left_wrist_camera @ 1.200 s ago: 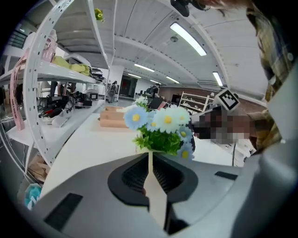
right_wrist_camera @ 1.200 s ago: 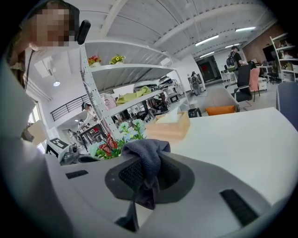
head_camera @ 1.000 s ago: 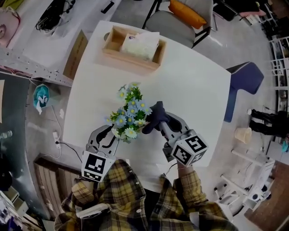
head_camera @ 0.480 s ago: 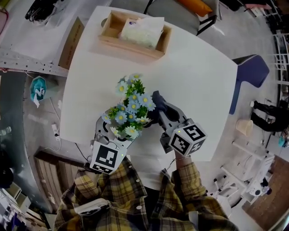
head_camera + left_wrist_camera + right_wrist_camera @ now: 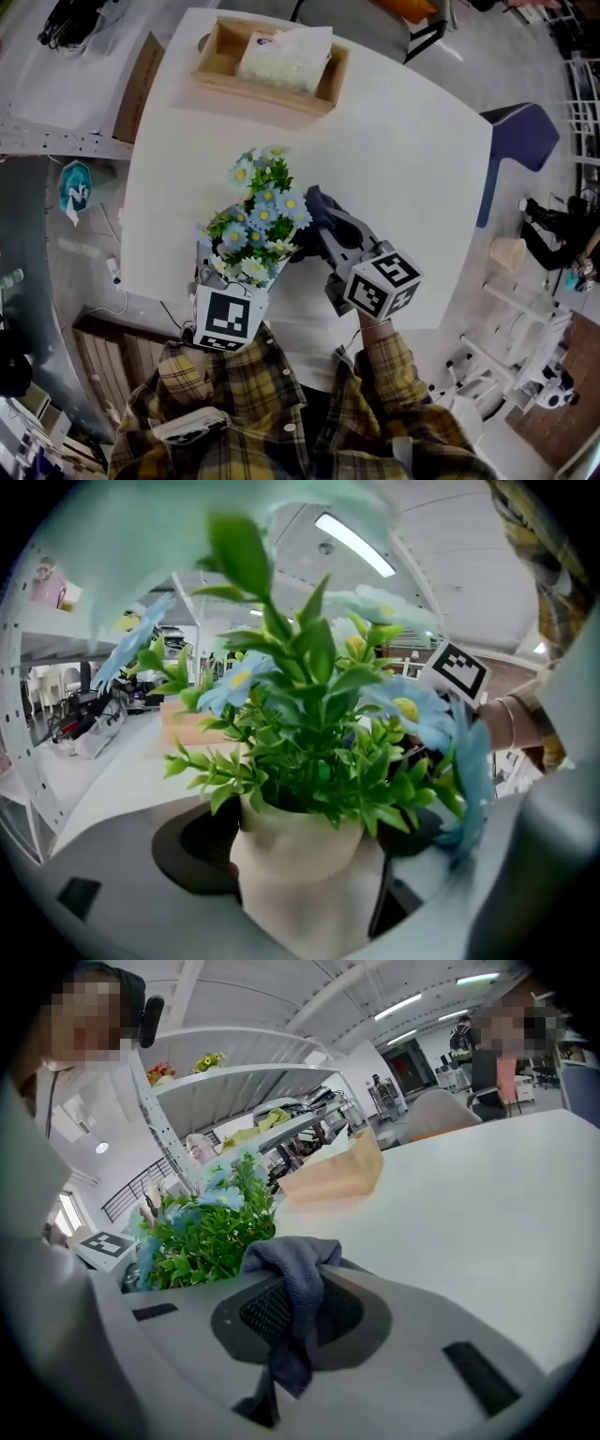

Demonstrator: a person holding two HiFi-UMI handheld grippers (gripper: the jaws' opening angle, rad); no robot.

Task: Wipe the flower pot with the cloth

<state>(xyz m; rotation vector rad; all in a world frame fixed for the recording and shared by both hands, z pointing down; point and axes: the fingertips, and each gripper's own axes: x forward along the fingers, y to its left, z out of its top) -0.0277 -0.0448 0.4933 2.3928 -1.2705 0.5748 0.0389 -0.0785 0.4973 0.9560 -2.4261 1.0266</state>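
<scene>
Flower pot (image 5: 298, 850) near edge of table (image 5: 403, 169).

pot (image 5: 298, 853): cream | flowers (image 5: 265, 196): pale blue | leaves (image 5: 309, 738): green | cloth (image 5: 298, 1283): slate grey | table (image 5: 403, 159): white | sleeves (image 5: 382, 377): yellow plaid

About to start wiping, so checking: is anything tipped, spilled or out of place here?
Nothing stands out. The flower pot looks upright inside the left claw, whose jaws have just been opening around it. The cloth hangs pinched in the right claw. No spill shows on the table.
</scene>
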